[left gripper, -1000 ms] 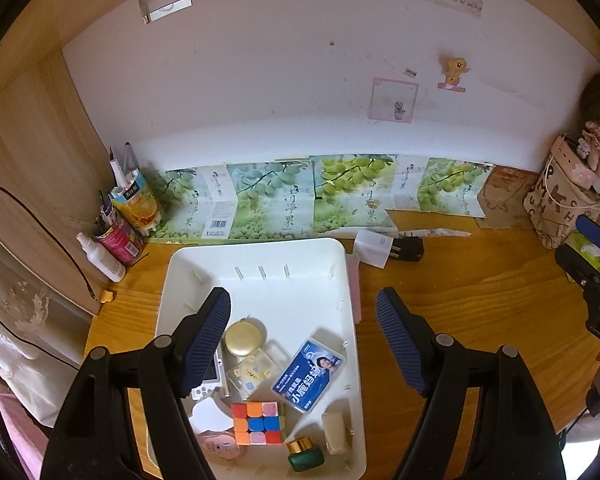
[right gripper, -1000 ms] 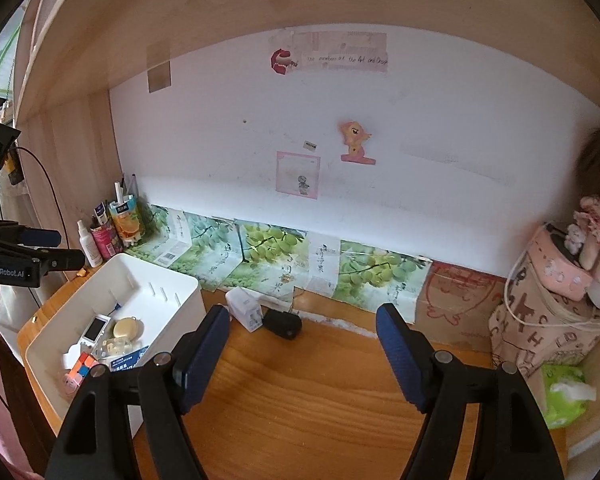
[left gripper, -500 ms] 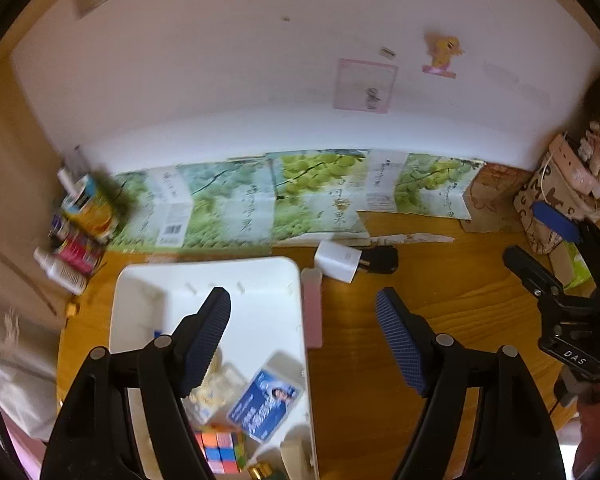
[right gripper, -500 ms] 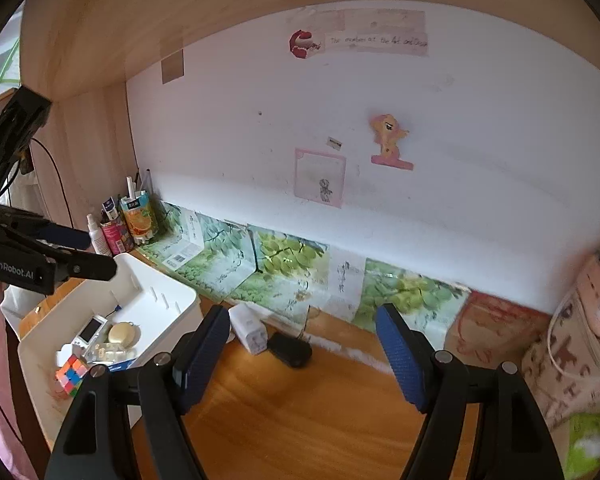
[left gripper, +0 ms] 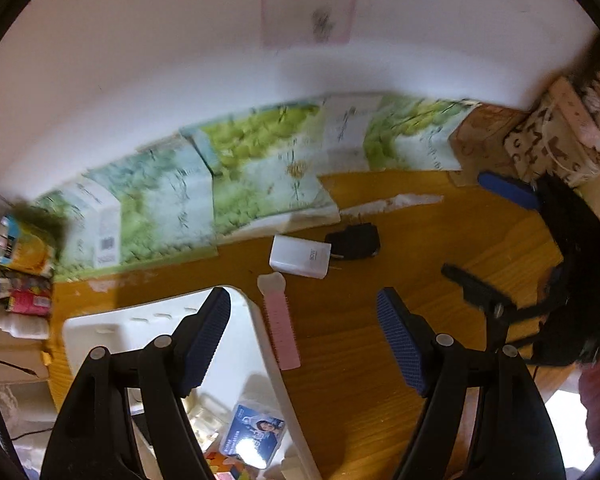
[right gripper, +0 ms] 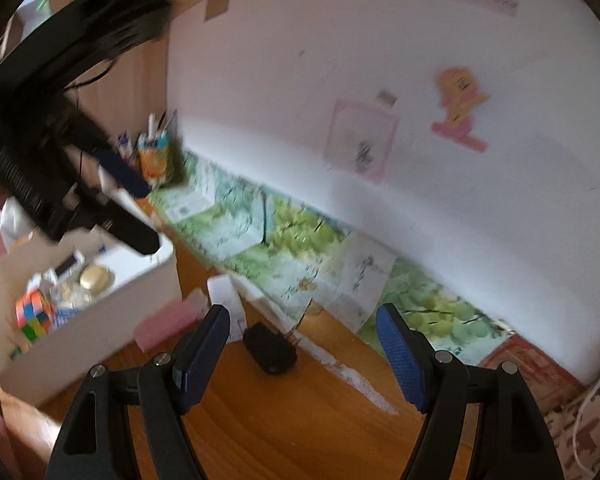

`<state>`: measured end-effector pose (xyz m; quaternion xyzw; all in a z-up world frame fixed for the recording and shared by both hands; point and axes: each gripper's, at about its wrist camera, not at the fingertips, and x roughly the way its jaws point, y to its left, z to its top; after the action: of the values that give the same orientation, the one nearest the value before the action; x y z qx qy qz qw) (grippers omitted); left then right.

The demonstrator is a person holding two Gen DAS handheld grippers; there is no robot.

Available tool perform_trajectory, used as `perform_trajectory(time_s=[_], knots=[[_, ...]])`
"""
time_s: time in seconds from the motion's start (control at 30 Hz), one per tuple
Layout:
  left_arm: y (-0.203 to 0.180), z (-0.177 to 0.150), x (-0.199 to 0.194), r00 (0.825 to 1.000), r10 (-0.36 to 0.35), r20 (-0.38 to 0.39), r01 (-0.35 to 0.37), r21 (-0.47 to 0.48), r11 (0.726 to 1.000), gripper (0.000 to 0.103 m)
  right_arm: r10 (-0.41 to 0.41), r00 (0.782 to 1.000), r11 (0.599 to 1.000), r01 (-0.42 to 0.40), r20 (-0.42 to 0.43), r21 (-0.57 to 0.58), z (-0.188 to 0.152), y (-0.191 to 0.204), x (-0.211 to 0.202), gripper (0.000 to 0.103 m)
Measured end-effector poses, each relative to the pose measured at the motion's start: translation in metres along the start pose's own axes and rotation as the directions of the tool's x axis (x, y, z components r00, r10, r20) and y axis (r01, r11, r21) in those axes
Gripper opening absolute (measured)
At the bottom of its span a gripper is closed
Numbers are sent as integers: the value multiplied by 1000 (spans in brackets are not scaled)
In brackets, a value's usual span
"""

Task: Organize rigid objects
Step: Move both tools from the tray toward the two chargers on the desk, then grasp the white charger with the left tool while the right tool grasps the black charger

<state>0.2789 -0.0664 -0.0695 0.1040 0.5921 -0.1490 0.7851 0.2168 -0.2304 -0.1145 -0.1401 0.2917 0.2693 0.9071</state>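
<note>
Grippers, both spread wide and holding nothing. Left gripper point(left gripper: 304, 340) hangs above the right rim of the white bin point(left gripper: 260, 344), its left finger over the bin's interior and its right finger over bare wooden counter point(left gripper: 380, 360). Right gripper point(right gripper: 303, 350) is tilted, looking leftward along the counter toward a black adapter point(right gripper: 271, 350), which lies between its fingers in that view without touching them.

Task objects: a pink comb-like strip point(left gripper: 279, 326) lies on the counter against the outside of the bin's right wall. Just beyond it rest a white charger point(left gripper: 300, 257) and the black adapter, side by side near the far edge. Inside the bin are a blue card packet point(left gripper: 253, 436), a Rubik's cube point(right gripper: 32, 315) and a round gold tin point(right gripper: 94, 277).

Edges: grape-printed cartons point(left gripper: 240, 184) line the far wall; bottles and tubes point(left gripper: 20, 268) crowd the far-left corner; a patterned bag point(left gripper: 556, 148) stands far right. Open counter lies right of the bin, near the right gripper. Both views are motion-blurred.
</note>
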Motion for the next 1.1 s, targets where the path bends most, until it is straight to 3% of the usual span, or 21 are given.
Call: perform_trajectory(time_s=[0.17,0.27,0.87,1.1], knots=[[16,19,34,987,-101,-129,89,-90,992,78,-5,998,999,1,-63,-50,-15,9,26,76],[18,26,45,980,-118,-161,103,-95,990,78,14,997,999,-16,-80,-31,-21,11,37,76],[10,43,101,937,-106,-334,94,-50,994,78,63,974,996,-49,-217,68,-50,13,111,76],[6,44,118,931,-86,-355,83,-22,996,78,64,970,995,-45,-233,86,-51,14,123,76]])
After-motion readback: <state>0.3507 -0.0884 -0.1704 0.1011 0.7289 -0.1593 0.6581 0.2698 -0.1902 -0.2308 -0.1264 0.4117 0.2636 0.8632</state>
